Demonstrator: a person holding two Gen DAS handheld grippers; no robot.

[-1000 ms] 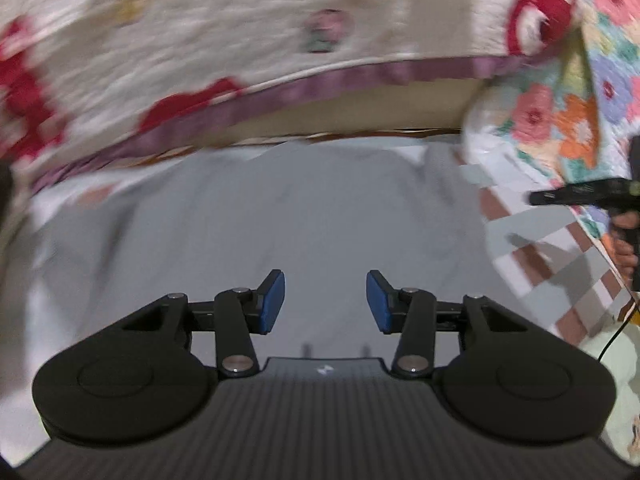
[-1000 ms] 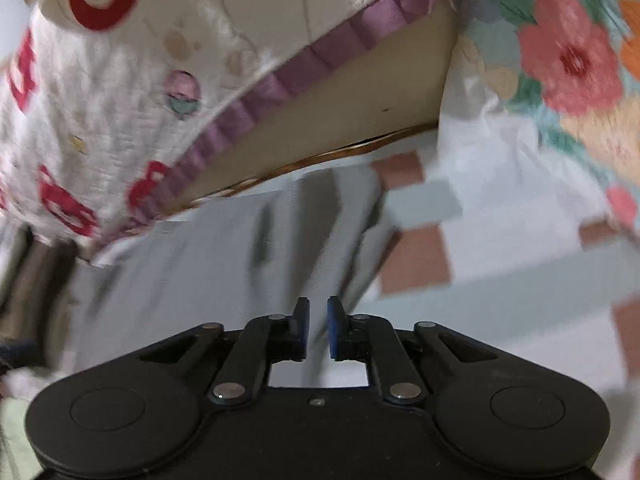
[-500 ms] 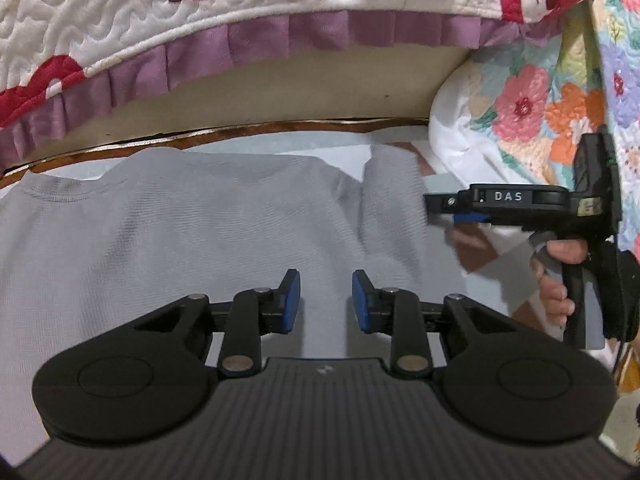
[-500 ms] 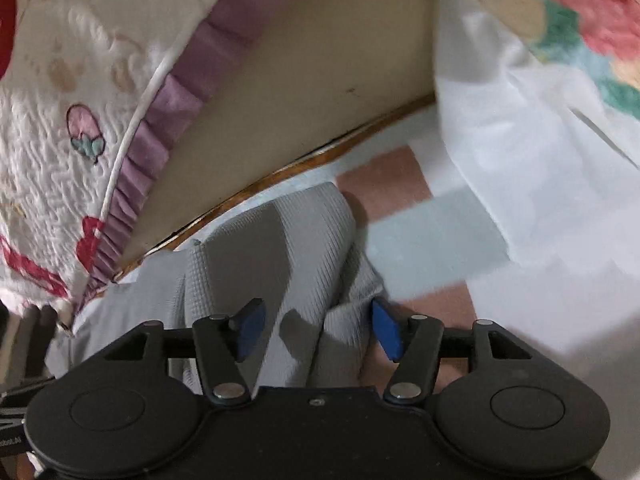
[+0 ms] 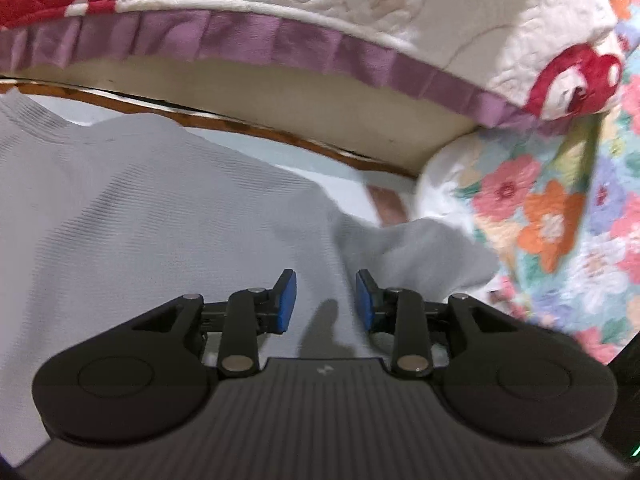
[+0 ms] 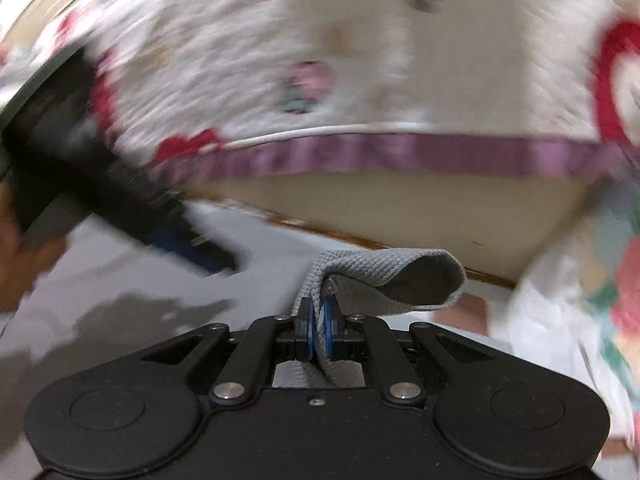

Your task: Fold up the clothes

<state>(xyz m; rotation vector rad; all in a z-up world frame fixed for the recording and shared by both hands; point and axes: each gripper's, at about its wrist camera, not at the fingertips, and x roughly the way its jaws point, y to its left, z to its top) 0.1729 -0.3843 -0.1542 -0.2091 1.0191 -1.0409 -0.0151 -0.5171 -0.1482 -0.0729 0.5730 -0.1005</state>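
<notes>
Since half a second ago my right gripper (image 6: 319,330) has gone from spread over the sleeve to clamped on it, and the right view has swung up and blurred. Left gripper (image 5: 322,299) has widened a bit and drifted toward the sleeve side.

Largest first: quilt (image 5: 360,8) with purple frill hangs behind, floral bedding (image 5: 560,216) off to the right. Grey shirt (image 5: 140,216) lies flat on the bed, collar far-left in the left view, body running toward me.

Sleeve (image 6: 384,280): cuff pinched between right pads, loop of fabric curling up and rightward past the tips. Left jaws apart, holding nothing, hovering over the shirt body just inboard of the sleeve seam.

Key relation, my read: sleeve's long axis points out right from the body; right gripper owns it, so the fold goes leftward across the torso.
</notes>
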